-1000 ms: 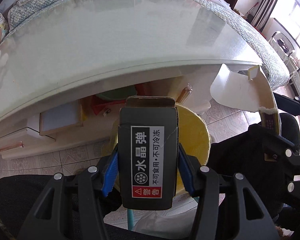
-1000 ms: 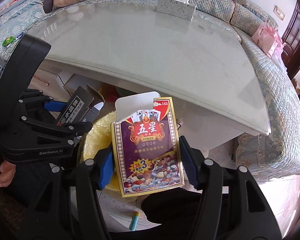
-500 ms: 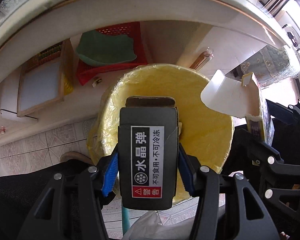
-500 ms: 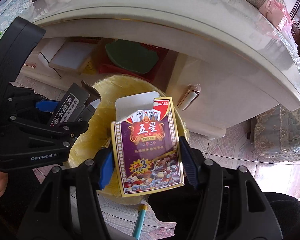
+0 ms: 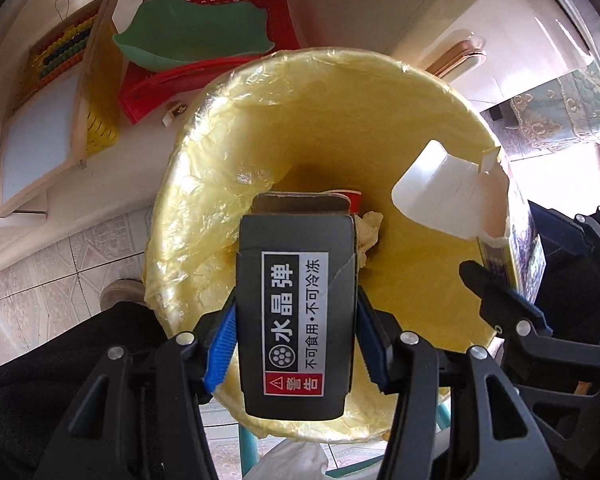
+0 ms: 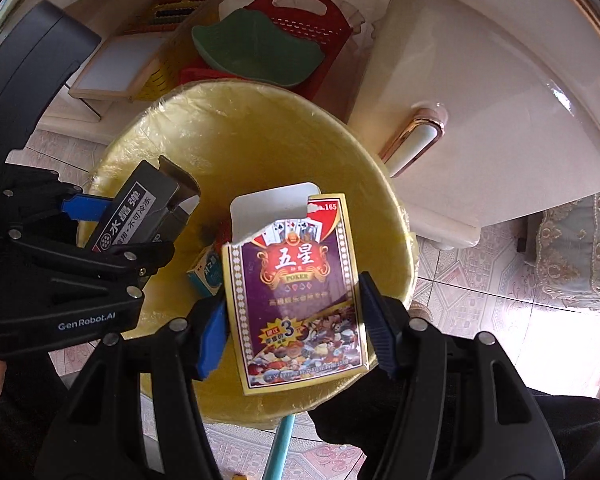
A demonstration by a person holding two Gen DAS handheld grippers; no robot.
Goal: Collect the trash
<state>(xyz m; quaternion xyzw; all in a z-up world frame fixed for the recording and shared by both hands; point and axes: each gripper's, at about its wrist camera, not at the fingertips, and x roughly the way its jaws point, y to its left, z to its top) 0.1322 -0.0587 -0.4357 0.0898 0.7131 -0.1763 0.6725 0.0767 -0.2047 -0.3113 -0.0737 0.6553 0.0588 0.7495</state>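
Note:
My left gripper (image 5: 296,344) is shut on a black carton (image 5: 296,304) with a white and red label, held over the mouth of a bin lined with a yellow bag (image 5: 220,160). My right gripper (image 6: 294,320) is shut on a purple poker card box (image 6: 296,292) with its white flap open, also over the yellow-lined bin (image 6: 260,140). The card box shows at the right in the left wrist view (image 5: 500,240); the black carton shows at the left in the right wrist view (image 6: 140,216). Some trash lies at the bin's bottom (image 6: 206,272).
A red basket (image 5: 228,12) with a green dish (image 5: 188,36) and an abacus board (image 5: 48,92) sit on the shelf under the table, just beyond the bin. A cabinet with a gold handle (image 6: 416,136) stands to the right. Tiled floor (image 6: 480,280) surrounds the bin.
Both grippers have tilted downward from the tabletop to point into the bin, and moved closer over its mouth. Both still hold their boxes.

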